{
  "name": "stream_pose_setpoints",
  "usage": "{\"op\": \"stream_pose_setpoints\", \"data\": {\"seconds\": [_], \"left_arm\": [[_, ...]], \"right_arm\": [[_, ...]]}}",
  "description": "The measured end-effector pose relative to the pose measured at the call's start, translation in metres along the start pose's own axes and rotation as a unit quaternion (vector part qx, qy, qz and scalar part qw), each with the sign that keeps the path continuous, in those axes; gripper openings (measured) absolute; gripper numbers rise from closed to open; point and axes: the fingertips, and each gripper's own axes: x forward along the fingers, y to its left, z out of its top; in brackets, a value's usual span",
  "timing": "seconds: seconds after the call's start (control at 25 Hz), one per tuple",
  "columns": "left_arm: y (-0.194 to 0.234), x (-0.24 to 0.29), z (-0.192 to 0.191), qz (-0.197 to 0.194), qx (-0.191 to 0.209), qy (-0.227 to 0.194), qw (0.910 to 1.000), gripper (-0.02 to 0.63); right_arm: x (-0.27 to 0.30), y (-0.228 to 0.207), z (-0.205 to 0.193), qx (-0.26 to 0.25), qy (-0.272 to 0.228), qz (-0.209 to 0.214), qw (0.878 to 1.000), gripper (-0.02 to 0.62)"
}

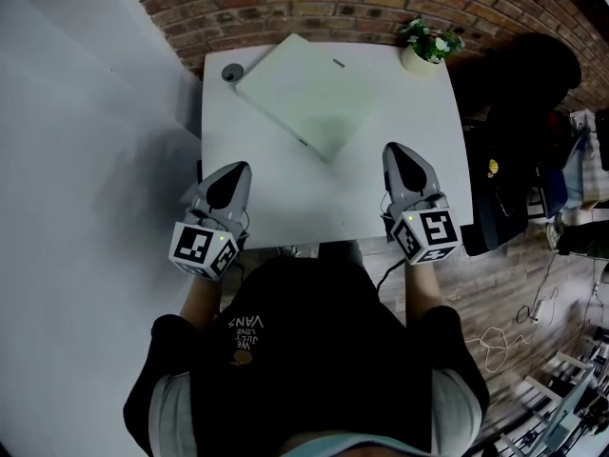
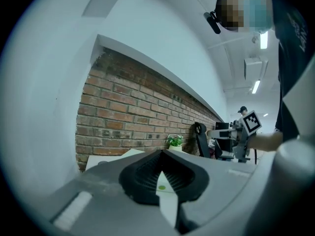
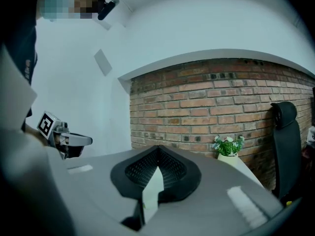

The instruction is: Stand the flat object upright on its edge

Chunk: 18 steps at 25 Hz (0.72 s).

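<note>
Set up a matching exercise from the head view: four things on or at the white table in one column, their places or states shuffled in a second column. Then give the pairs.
Things
1. flat white panel
2. potted plant
3. small round grey object
4. left gripper

Places or states
A. far right corner of the table
B. over the near left edge, jaws shut
C. lying flat, toward the far side
D. far left corner

Pairs: 1-C, 2-A, 3-D, 4-B

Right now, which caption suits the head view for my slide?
Left gripper and right gripper, both shut, face the flat object lying on the table.
</note>
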Motion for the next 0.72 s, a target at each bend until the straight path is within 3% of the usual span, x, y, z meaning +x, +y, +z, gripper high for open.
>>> {"op": "stream_pose_setpoints", "data": {"seconds": [0.72], "left_arm": [[0.017, 0.058, -0.001, 0.092, -0.040, 0.003, 0.9949, 0.000]], "right_arm": [[0.088, -0.059, 0.014, -0.033, 0.027, 0.088, 0.995, -0.002]]}}
